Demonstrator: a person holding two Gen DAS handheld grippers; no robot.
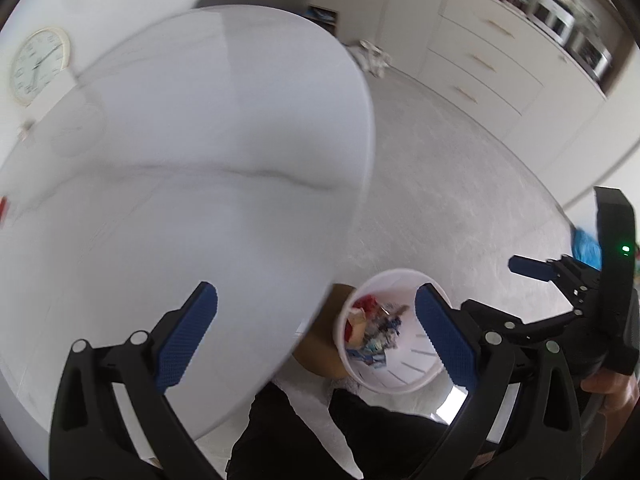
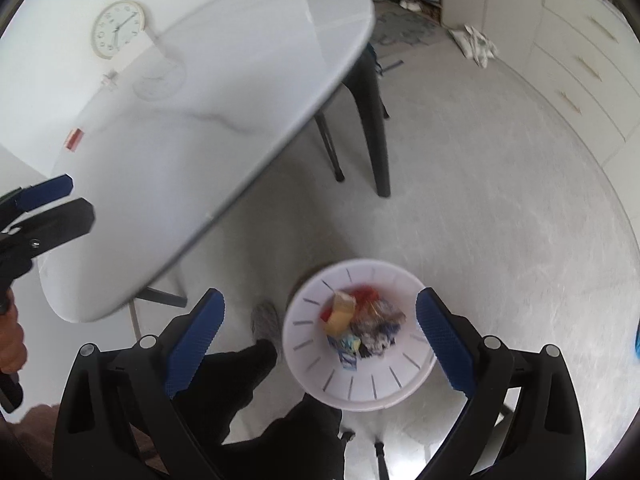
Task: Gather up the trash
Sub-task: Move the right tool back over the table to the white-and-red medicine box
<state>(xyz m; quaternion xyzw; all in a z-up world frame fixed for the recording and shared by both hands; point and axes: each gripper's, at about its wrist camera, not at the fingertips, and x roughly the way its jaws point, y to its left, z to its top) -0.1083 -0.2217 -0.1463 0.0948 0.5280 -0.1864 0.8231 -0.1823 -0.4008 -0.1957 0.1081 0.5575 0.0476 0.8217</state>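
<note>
Both tongs, the left gripper (image 1: pixel 316 336) and the right gripper (image 2: pixel 320 336), are wide and hold nothing. The white bin (image 2: pixel 416 384) on the floor by the tabletop (image 2: pixel 208 128) edge has trash (image 2: pixel 360 326) inside. I think the drop is done; next, find more trash.

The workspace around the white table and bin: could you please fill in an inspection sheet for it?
Surface: white marble-look table, bare except a small red item at its far edge.
Job's things: white slotted bin on the floor, holding mixed wrappers.
Clutter: crumpled white material on the floor by the drawers.
Grippers: left hand-held gripper open, empty; right hand-held gripper open, empty, above the bin.
Cables: nothing seen.
Surroundings: wall clock, white drawers, grey floor.
</note>
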